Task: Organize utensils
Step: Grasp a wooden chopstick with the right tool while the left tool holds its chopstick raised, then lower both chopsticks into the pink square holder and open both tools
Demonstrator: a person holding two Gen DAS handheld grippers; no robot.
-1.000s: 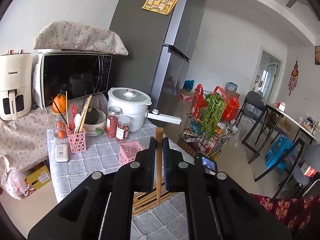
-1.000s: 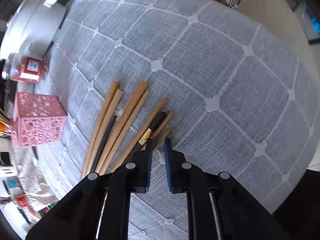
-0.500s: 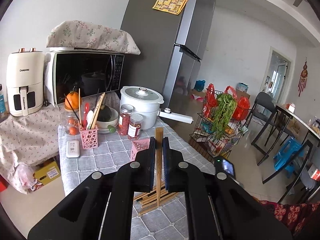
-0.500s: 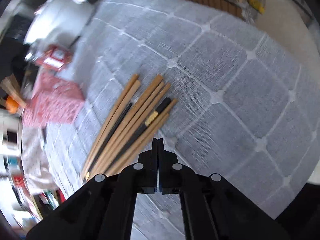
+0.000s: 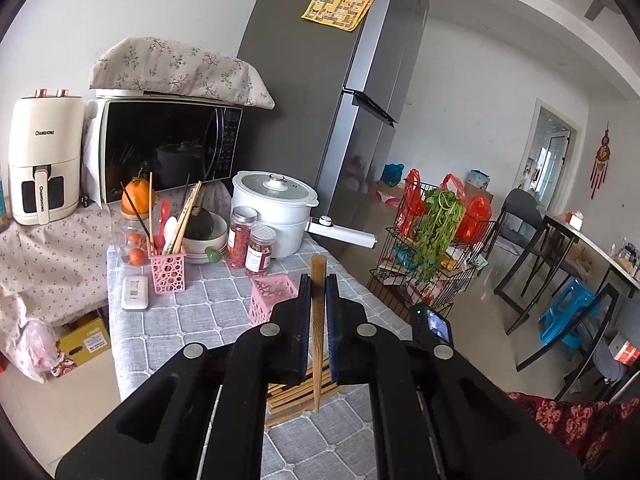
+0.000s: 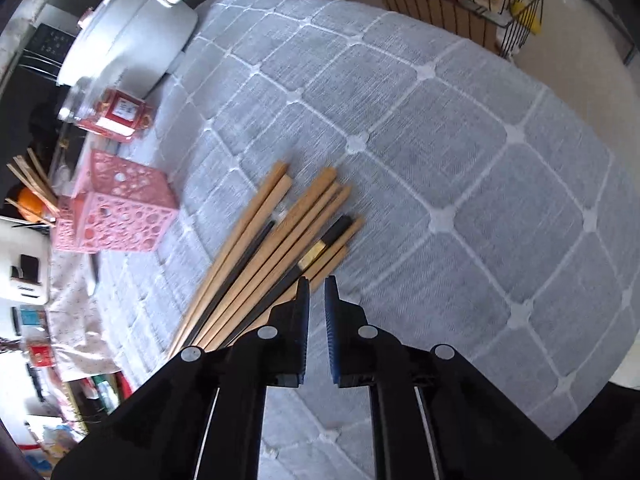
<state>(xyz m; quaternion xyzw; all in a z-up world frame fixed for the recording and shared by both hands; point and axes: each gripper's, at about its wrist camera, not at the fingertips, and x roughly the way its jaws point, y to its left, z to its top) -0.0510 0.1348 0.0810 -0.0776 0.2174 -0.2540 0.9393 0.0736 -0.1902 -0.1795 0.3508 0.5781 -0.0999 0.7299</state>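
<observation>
Now R claw (image 6: 316, 286) reopened beside chopsticks (image 6: 276, 248); L claw (image 5: 318, 284) unchanged.

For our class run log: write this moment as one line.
left gripper: shut on chopstick | right gripper: open, empty, over chopstick pile | pink holder: empty

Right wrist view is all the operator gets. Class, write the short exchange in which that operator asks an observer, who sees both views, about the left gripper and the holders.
Operator: Is the left gripper holding anything?
Observer: Yes. The left gripper is shut on one wooden chopstick, held upright.
Operator: I see the near pink holder. What does the one behind it contain?
Observer: The far pink holder has chopsticks plus a red and a white spoon standing in it.
</observation>
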